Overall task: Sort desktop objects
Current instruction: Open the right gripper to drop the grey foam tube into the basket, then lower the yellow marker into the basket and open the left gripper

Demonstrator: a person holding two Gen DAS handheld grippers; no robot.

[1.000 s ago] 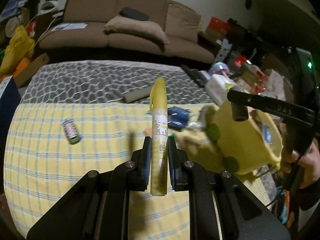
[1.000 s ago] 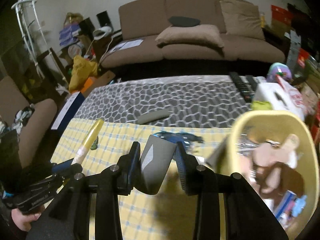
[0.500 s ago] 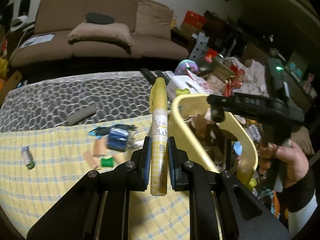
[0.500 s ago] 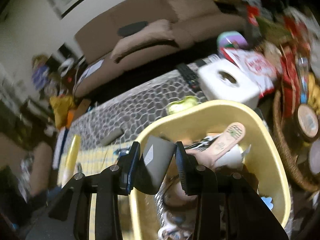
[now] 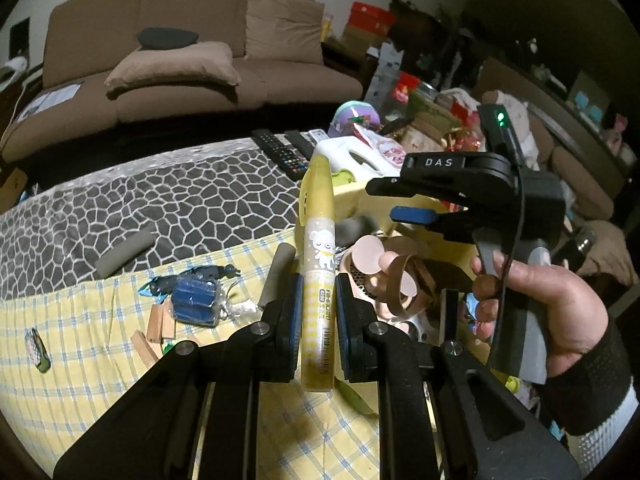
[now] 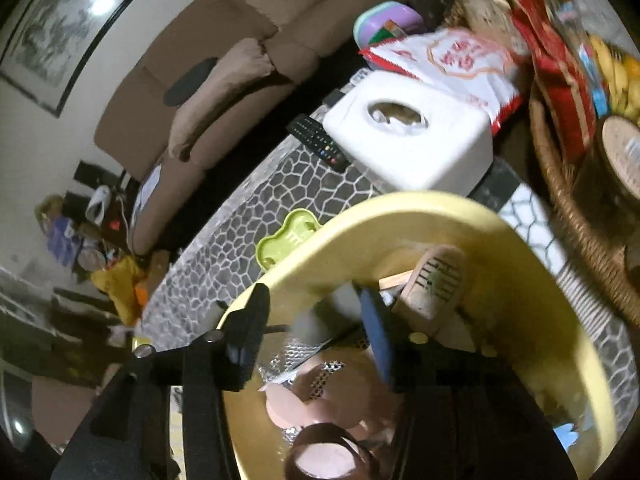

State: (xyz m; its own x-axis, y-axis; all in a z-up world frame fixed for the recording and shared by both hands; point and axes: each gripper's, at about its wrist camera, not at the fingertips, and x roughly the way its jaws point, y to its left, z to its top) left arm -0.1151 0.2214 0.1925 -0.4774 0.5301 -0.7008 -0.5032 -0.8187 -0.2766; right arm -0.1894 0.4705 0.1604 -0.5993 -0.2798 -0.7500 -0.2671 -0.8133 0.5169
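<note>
The yellow bin (image 6: 472,216) stood at the right end of the yellow checked cloth (image 5: 80,364) on the tabletop, already crowded with a pink brush (image 6: 436,284), a roll of brown tape (image 5: 400,284) and other odds and ends.

The right gripper (image 6: 316,336) hung over the bin's open mouth. Its jaws had just been opening and stood well apart, and a grey object (image 6: 320,316), blurred, sat in the gap between them, apparently free of the pads and dropping. The risk there was a bounce: the heap inside the bin was high, so the grey object could have glanced off the brush and tipped out over the rim.

The left gripper (image 5: 318,316) was almost fully closed on a yellow pen (image 5: 320,264), held upright by its lower part, just short of the bin's near rim. The right gripper occupied the space above the bin, so bringing the pen in at once could have knocked the two tools together. Letting go early would have dropped the pen on the cloth beside the bin, among the blue packet (image 5: 196,300) and wooden blocks (image 5: 160,324) not yet sorted.
</note>
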